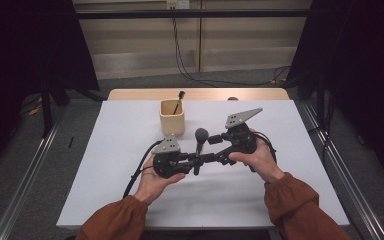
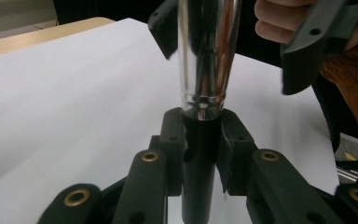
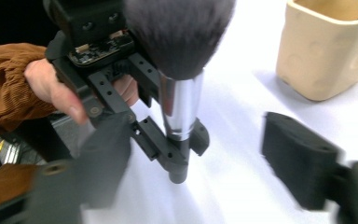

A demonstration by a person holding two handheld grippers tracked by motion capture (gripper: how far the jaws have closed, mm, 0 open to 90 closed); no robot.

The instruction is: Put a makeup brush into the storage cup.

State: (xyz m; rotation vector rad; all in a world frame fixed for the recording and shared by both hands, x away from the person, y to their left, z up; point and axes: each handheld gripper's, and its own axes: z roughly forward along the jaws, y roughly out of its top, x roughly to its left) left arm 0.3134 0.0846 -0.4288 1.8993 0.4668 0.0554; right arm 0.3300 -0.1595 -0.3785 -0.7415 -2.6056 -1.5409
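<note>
Just in front of the beige square holder cup (image 1: 172,117), the left gripper (image 1: 196,158) pinches the black handle of the upright chrome-ferruled, dark-bristled makeup brush (image 1: 200,141). Right of the cup, the right gripper (image 1: 216,141) has its jaws spread wide beside the brush. No legible writing.

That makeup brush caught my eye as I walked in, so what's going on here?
A person works at a white table with a hand-held gripper in each hand. The left hand-held gripper is clamped on the black handle of an upright makeup brush, bristles up. The right hand-held gripper has its jaws spread wide to either side of the brush, not touching it. A beige holder with a thinner brush in it stands behind.
</note>
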